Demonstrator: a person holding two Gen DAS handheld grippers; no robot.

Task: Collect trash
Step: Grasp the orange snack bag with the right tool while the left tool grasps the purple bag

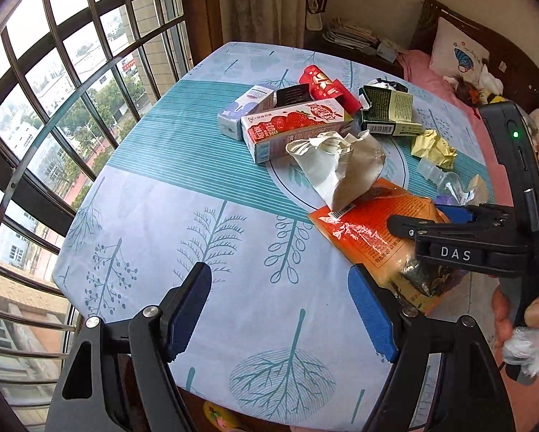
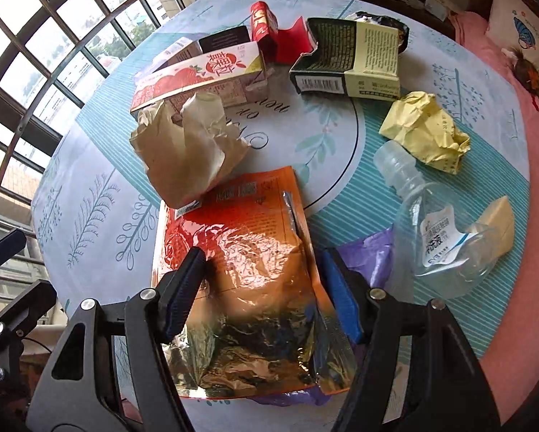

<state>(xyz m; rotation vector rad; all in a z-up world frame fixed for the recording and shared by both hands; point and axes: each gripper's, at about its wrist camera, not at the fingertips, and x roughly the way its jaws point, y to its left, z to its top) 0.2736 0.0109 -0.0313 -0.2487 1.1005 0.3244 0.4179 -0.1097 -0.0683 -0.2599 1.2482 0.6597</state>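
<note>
An orange foil snack bag lies flat at the near edge of the cloth-covered table, its long axis running away from the right gripper, whose spread jaws straddle its near end, seemingly without touching. The left gripper, also spread and empty, hangs over bare cloth to the left. Beyond sit crumpled brown paper, a strawberry milk carton and a clear plastic bottle.

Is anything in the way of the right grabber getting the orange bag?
No. The orange bag already lies between the open jaws of the right gripper. Only the crumpled paper bag overlaps its far corner.
</note>
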